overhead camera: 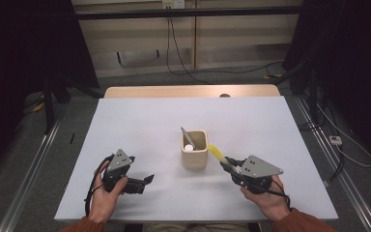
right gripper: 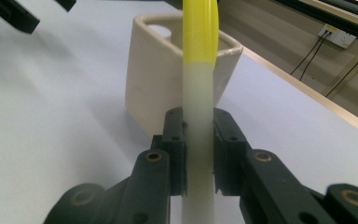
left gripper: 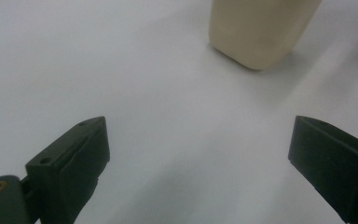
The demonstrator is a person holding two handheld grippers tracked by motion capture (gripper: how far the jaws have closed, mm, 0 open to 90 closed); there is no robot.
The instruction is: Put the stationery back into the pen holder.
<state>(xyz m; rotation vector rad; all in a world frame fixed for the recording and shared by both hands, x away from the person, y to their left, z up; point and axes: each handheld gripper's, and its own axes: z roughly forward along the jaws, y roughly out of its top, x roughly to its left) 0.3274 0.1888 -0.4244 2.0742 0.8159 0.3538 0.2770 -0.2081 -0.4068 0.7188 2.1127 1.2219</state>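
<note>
right gripper (right gripper: 199,154) clamps the yellow-tipped white utensil (right gripper: 198,107), its tip beside the cream holder (overhead camera: 194,149). left gripper (left gripper: 200,154) gapes wide, empty.

A white table (overhead camera: 140,125) carries one cream holder (overhead camera: 194,153).

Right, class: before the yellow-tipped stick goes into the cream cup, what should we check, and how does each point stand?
1. Right gripper clamped on the stick: ok.
2. Stick's yellow end towards the cup: ok.
3. Cup upright on the table: ok.
4. Room left in the cup beside the grey tool and white ball: cannot tell.
5. Left gripper open, apart from the cup: ok.
</note>
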